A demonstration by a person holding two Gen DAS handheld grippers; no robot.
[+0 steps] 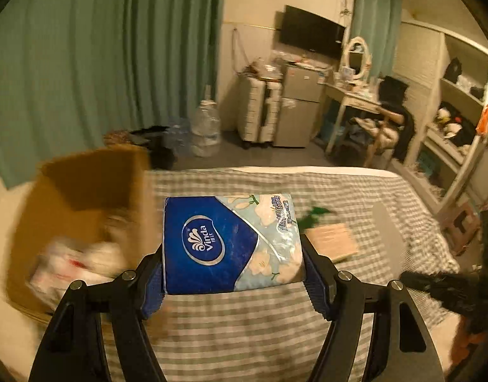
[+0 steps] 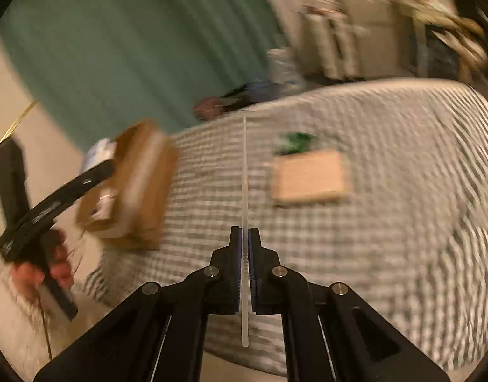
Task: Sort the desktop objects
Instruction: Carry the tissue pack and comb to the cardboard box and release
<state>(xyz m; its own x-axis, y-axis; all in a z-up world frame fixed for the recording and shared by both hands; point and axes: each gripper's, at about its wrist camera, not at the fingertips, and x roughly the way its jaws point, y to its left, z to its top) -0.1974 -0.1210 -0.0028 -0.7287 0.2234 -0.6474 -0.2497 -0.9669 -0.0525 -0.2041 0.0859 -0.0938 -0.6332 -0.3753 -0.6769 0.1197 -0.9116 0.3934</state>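
Gripped between the blue pads of the left gripper (image 1: 233, 269) was a Vinda tissue pack (image 1: 232, 243), jaws spread wide to its width, held above the checked bedspread (image 1: 244, 334) and just right of the cardboard box (image 1: 84, 210). That box, left-forward of the left gripper, already held some white packets, too blurred to identify, so part of the sorting looked done; the tissue pack probably went there next, with the box's near wall to clear. Right-forward of the pack lay a flat wooden board (image 1: 333, 242) with a small green item (image 1: 314, 215) at its far edge, both unsorted on the bed. The right gripper (image 2: 245, 254) was pinched nearly closed on a thin clear strip (image 2: 244, 222), maybe a ruler, sticking straight forward; the board sat forward-right of it, the box forward-left, left hand (image 2: 40, 270) at far left. So two items were in hand and at least two left. Both views were motion-blurred. Background had green curtains, fridge and shelves, none in the way.
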